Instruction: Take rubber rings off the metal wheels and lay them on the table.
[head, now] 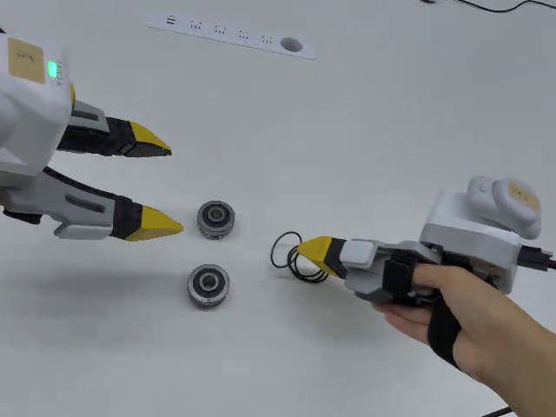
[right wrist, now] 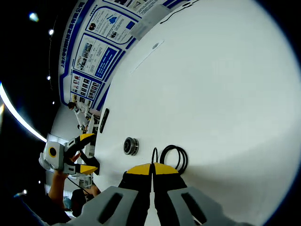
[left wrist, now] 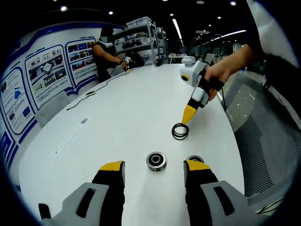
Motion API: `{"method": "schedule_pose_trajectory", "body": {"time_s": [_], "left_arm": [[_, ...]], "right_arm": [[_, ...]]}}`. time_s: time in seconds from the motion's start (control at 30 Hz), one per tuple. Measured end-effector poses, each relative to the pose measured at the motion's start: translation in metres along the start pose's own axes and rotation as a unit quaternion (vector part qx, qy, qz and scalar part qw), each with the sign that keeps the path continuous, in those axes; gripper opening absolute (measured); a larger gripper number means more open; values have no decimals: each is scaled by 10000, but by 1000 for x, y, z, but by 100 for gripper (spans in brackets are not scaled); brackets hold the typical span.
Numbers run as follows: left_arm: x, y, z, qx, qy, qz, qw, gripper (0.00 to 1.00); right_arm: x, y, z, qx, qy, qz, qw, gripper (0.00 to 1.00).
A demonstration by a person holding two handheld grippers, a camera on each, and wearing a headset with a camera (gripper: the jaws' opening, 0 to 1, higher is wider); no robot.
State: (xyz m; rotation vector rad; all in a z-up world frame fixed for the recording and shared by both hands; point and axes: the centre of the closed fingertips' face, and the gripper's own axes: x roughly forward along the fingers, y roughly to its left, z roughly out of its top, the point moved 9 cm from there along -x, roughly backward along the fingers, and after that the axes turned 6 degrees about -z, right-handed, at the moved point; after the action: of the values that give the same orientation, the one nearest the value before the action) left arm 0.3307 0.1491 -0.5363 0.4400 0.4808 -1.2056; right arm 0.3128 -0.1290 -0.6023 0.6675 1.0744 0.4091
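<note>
From where I stand, the right tool [head: 311, 252] has its yellow-tipped jaws closed flat together. A thin black rubber ring [right wrist: 154, 155] seems to be nipped at the very tip, standing on edge just beside the loose rings [head: 308, 278] lying on the white worktop [head: 391, 113]. I take this to be the laying-down step. The tip should come low and lean the loop over flat before the jaws part, since a cord this thin and springy could cling to a pad or roll away on its edge. The left tool [head: 165, 184] hovers wide open above the worktop, its jaws aimed toward the far metal wheel [head: 215, 219]. The near metal wheel [head: 208, 285] sits just beside that one, and both are near the ring pile but not touching it. The wheels are small, squat discs of bright steel with dark centres and grooved rims, lying flat; I cannot tell whether any rubber sits in those grooves. For the next wheel, I'd judge the left tool should pin it by the rim so it doesn't skate on the smooth, glossy surface. A white power strip [head: 234, 35] lies at the far side.
</note>
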Motion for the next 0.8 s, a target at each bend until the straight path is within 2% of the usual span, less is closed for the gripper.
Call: {"method": "schedule_pose_trajectory", "body": {"time_s": [0.1,0.2,0.47,0.57,0.63,0.67,0.73,0.8], "left_arm": [[2,-5,-2,-56,8,-41,10000,55],[3,-9,-4,-247,-47,-144,9996,59],[9,-14,-5,-293,-66,-47,9995,60],[11,-18,-5,-283,-60,-70,9996,61],[11,-23,-5,-235,-131,-166,9995,63],[11,-25,-4,-204,-143,-223,9994,65],[11,-28,-4,-204,-148,-256,9994,69],[11,-30,-3,-202,-186,-255,9993,70]], "right_arm": [[-5,-10,-2,123,-32,-102,9999,2],[-7,-14,-4,149,-48,-184,9997,2],[-9,-13,-2,95,-120,-264,9995,2],[-10,-12,-1,-13,-175,-344,9993,7],[-12,-11,2,-462,-261,-411,9977,8],[-15,-7,3,-818,-388,-455,9949,8],[-21,-3,5,-1231,-576,-465,9896,11],[-28,0,8,-1843,-799,-481,9784,15]]}}
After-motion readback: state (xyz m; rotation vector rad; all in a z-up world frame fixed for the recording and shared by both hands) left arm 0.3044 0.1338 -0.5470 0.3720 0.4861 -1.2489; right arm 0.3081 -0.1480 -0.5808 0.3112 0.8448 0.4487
